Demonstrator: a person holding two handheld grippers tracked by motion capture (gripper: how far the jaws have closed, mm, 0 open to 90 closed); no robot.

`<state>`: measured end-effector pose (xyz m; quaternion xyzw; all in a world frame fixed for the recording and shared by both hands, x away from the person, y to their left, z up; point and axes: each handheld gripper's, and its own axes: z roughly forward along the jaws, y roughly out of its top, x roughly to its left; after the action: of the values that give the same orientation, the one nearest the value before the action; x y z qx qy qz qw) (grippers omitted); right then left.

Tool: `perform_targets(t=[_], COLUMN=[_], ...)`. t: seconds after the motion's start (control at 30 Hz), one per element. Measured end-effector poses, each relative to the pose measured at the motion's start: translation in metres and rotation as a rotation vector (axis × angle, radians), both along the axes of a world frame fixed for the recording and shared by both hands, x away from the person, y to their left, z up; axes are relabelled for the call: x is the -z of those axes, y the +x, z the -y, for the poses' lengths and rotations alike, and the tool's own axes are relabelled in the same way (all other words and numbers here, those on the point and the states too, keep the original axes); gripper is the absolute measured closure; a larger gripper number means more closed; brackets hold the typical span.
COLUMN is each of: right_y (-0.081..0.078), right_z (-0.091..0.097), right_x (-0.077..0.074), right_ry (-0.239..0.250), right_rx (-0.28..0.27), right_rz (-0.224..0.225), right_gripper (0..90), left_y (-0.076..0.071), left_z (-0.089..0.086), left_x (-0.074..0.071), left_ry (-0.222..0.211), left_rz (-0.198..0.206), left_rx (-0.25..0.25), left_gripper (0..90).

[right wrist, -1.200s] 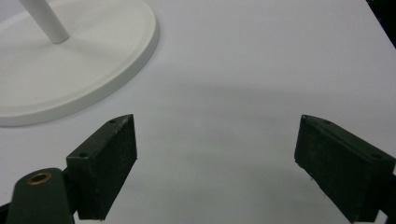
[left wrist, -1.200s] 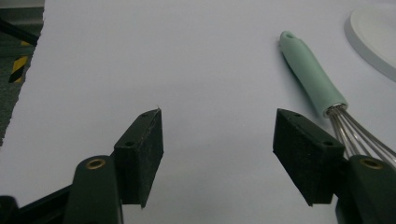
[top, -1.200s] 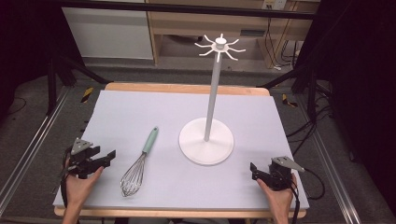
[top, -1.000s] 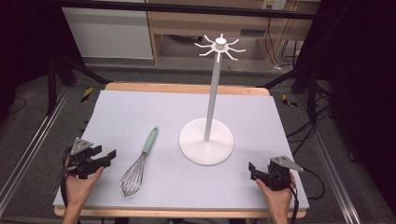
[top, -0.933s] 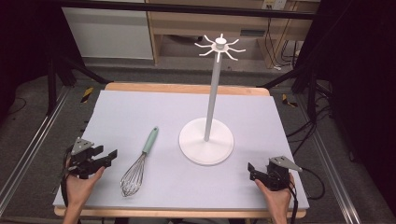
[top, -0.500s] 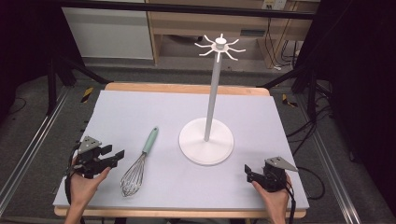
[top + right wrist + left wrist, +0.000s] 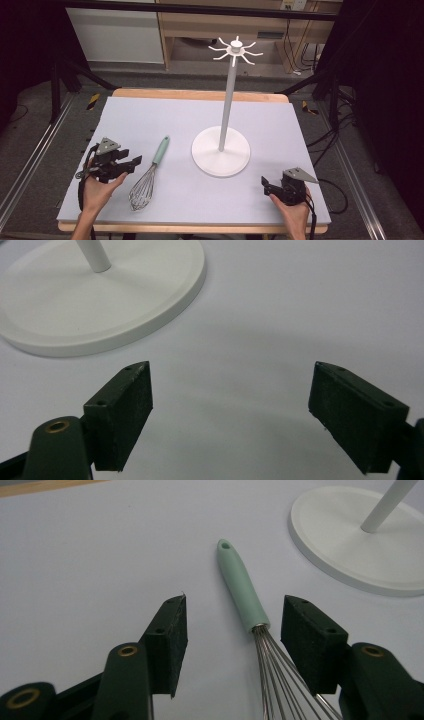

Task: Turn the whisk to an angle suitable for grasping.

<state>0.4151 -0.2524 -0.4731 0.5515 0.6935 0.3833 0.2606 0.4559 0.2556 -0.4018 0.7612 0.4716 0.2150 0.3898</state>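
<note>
Black and boxy, the right gripper (image 7: 265, 186) sits closest, at the near right corner of the pale mat (image 7: 150, 120), held in a hand. Its jaws have just been closing a bit, but they stand apart with nothing between them. The left gripper (image 7: 136, 162) is at the near left. Its jaws have just been closing a little too, yet they are apart, and no pad touches anything.

Right beside it lies the whisk (image 7: 148, 175), flat on the mat, wires toward the person and mint-green handle (image 7: 242, 587) pointing away. In the left gripper view the handle and wires lie between the two jaws, nearer one of them.

The whisk looks light. The wires are thin and springy (they would bend if squeezed), so the stiff, smooth handle is the better place to grab, near the middle. It might slip a little.

Farther back stands the white stand (image 7: 220, 150), a round base with a tall pole and hooks on top.

The bottom of the wires is cut off in the left gripper view.
</note>
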Motion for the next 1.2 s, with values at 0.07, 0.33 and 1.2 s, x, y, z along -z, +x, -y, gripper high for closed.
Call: perform_targets(t=[0.07,0.33,1.2], right_y=[0.000,-0.001,-0.001], right_z=[0.000,0.001,0.000], right_x=[0.000,-0.001,0.000], right_ry=[-0.001,0.004,0.008], right_rx=[-0.003,0.000,-0.021], right_rz=[0.000,0.011,-0.009], right_gripper=[17.8,17.0,20.9], left_y=[0.004,0.020,0.059], left_z=[0.003,0.017,0.052], left_x=[-0.002,-0.003,0.033], left_ry=[0.008,0.022,0.199], left_rz=[-0.004,-0.038,-0.234], left_rx=[0.005,0.030,0.060], left_gripper=[43.4,43.6,48.3])
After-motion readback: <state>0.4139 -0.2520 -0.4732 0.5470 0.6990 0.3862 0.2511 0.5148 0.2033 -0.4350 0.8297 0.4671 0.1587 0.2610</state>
